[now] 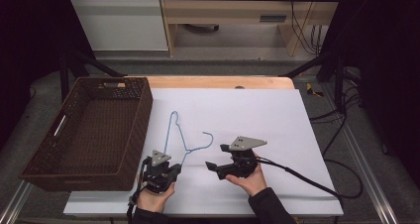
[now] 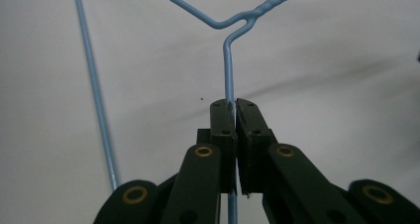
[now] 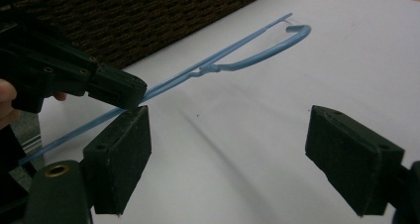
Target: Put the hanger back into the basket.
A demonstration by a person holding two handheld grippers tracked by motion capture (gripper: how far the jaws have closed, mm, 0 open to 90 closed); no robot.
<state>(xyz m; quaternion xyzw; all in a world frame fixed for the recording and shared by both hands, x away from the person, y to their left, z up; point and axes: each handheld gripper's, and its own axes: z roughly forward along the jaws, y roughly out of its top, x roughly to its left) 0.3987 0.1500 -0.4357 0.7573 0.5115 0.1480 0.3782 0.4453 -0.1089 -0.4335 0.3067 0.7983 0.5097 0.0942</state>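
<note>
A thin blue wire hanger (image 1: 169,132) lies on the white sheet (image 1: 257,110), its hook (image 1: 210,137) curling to the right. My left gripper (image 1: 175,169) is shut on the hanger's wire just below the twisted neck; the left gripper view shows the wire (image 2: 228,70) pinched between the closed jaws (image 2: 234,107). My right gripper (image 1: 216,157) is held open a little to the right of the hook, jaws pointing left. In the right gripper view its two pads (image 3: 119,154) stand wide apart with nothing between them, and the hanger (image 3: 233,48) and the left gripper (image 3: 74,78) lie beyond.
A large brown wicker basket (image 1: 144,112) stands at the left edge of the sheet, close to the hanger, with its woven wall (image 3: 148,16) behind the left gripper. Black cables (image 1: 341,182) trail off the table's right side. A wooden table edge (image 1: 218,82) runs along the back.
</note>
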